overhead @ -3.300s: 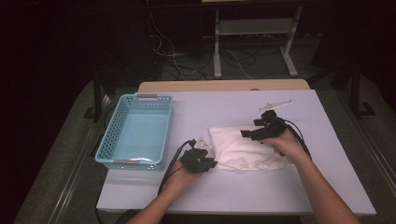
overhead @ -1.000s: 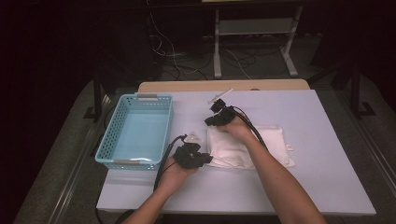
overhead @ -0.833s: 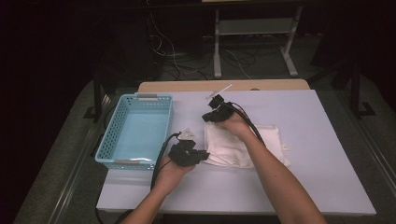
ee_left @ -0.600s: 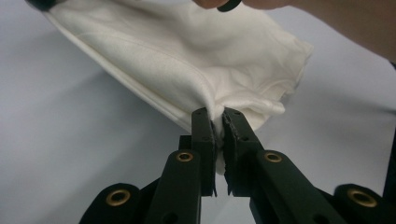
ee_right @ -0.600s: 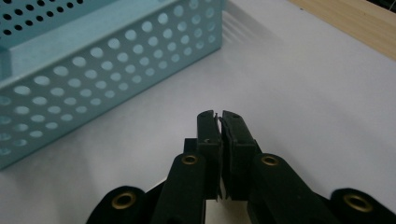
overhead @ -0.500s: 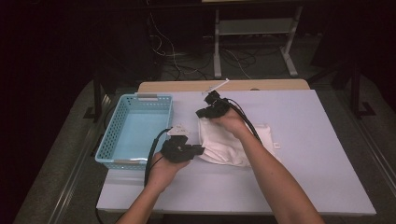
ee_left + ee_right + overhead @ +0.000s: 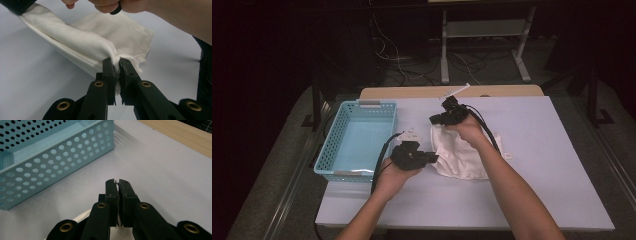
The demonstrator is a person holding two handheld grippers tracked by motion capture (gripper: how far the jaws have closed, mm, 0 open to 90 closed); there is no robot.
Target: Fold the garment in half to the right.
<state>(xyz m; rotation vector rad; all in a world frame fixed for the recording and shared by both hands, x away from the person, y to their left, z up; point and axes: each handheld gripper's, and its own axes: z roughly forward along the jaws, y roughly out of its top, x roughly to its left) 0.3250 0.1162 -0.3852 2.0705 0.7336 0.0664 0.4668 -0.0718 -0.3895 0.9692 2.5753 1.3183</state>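
Left gripper (image 7: 117, 65): my jaws were clamped on a bunched corner of the white cloth (image 7: 100, 42), fabric squeezed tight between the pads, seen along my own left gripper view.
Left gripper from above (image 7: 432, 158): it sat at about 7 o'clock of the cloth (image 7: 462, 152), touching its near-left edge, with my cable looping off toward 9 o'clock.
Right gripper (image 7: 117, 183): jaws were together, with a thin sliver of white caught between the pads; a strip of white showed below them at 7 o'clock.
Right gripper from above (image 7: 434, 119): it was at the cloth's far-left corner, at about 11 o'clock of the cloth, gripping it there, as far as I could tell.
Cloth: it was lying crumpled on the table (image 7: 552, 165), its left side raised and stretched between my two grippers, the rest trailing toward 4 o'clock.
Basket (image 7: 357, 135): light blue, with holes in its walls, it stood at 9 o'clock of the cloth, close by but apart.
Basket in my right gripper view (image 7: 52, 157): it filled 10 o'clock, just beyond my jaws.
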